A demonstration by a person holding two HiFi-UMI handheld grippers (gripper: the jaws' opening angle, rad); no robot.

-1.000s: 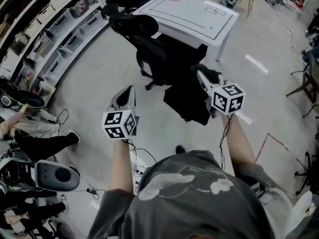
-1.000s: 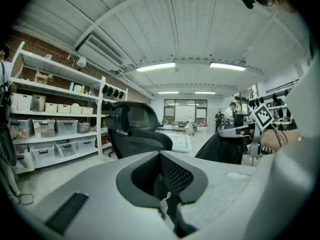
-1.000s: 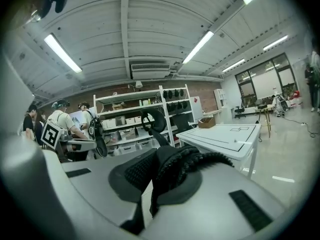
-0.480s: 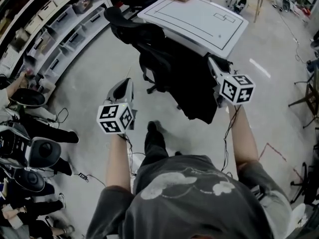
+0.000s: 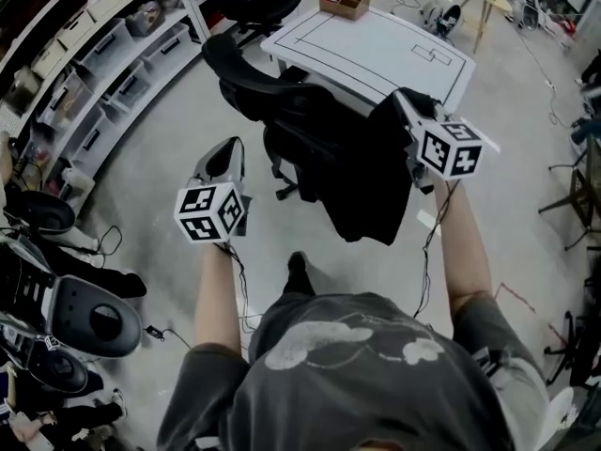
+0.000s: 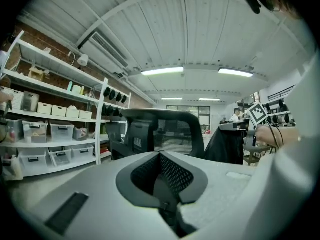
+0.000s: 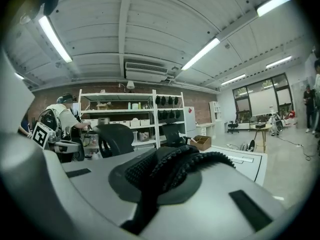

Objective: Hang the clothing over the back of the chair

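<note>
Hard to make out:
- In the head view the tips of the right claw [image 5: 406, 111] are buried in black fabric.
- The kind of garment cannot be told.
- The hanging cloth covers the seat of the chair [image 5: 254, 69]. Whether cloth and chair touch cannot be told.
- The room's edges curve off at the frame borders.

Room:
- The floor [image 5: 169, 158] is pale concrete.
- White shelving [image 5: 113, 54] with bins runs along the left.
- A white tabletop [image 5: 376, 40] stands beyond the chair, with a wooden box [image 5: 344, 0] at its far edge.
- The ceiling is ribbed and carries strip lights.

Claws and clothing:
- The right claw [image 7: 165, 169] is clamped on the clothing [image 7: 185, 159], with dark knit bunched between its jaws.
- From there the clothing [image 5: 362, 186] hangs free as a black drape. It sits at the right side of the chair and is not over the back.
- The left claw [image 5: 228, 148] is held out level to the left of the chair, well apart from the clothing.
- In its own view the left claw's [image 6: 161, 156] jaws are together with nothing between them. The chair back [image 6: 165, 129] is straight ahead and the clothing [image 6: 227, 144] is off to the right.
</note>
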